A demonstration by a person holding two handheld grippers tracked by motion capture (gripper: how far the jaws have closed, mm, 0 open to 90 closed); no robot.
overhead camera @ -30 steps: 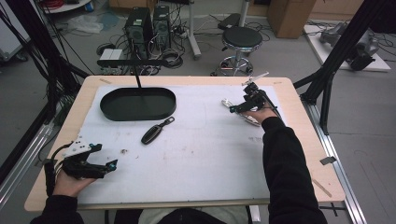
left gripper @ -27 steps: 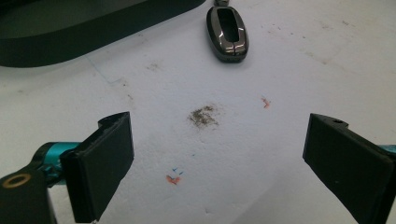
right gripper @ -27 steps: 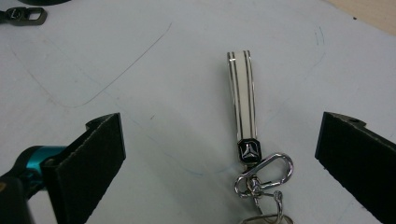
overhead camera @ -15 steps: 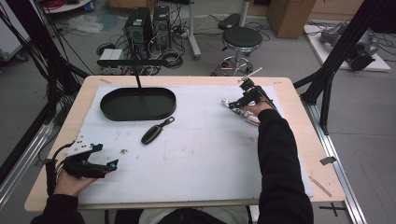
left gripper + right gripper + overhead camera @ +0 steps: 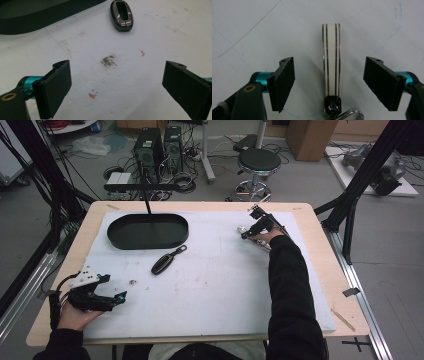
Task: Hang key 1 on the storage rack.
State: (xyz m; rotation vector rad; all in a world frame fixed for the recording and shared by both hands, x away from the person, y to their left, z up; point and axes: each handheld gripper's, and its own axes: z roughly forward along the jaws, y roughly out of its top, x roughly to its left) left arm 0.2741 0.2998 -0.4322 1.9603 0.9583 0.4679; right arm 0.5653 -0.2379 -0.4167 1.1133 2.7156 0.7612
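A white strap keychain (image 5: 331, 60) with dark stripes, a black clasp (image 5: 332, 104) and a metal ring lies flat on the white mat. My right gripper (image 5: 329, 63) hangs over it, open, one jaw on each side of the strap without touching it. In the high view this gripper (image 5: 250, 230) is at the far right of the mat, by the small shiny keychain (image 5: 241, 229). A dark glossy key fob (image 5: 167, 261) (image 5: 121, 15) lies mid-mat, just in front of a black oval tray (image 5: 122, 240). My left gripper (image 5: 117, 297) (image 5: 117, 75) rests open and empty at the near left.
The white mat (image 5: 215, 285) covers most of the wooden table (image 5: 320, 270). A black stand's post (image 5: 148, 205) rises from behind the tray. A grey smudge (image 5: 108, 60) and small pen marks dot the mat ahead of my left gripper. The tray's edge (image 5: 37, 18) is at upper left.
My right gripper has shifted slightly left and farther away, settling over the keychain. The left gripper, key fob and tray have not moved.
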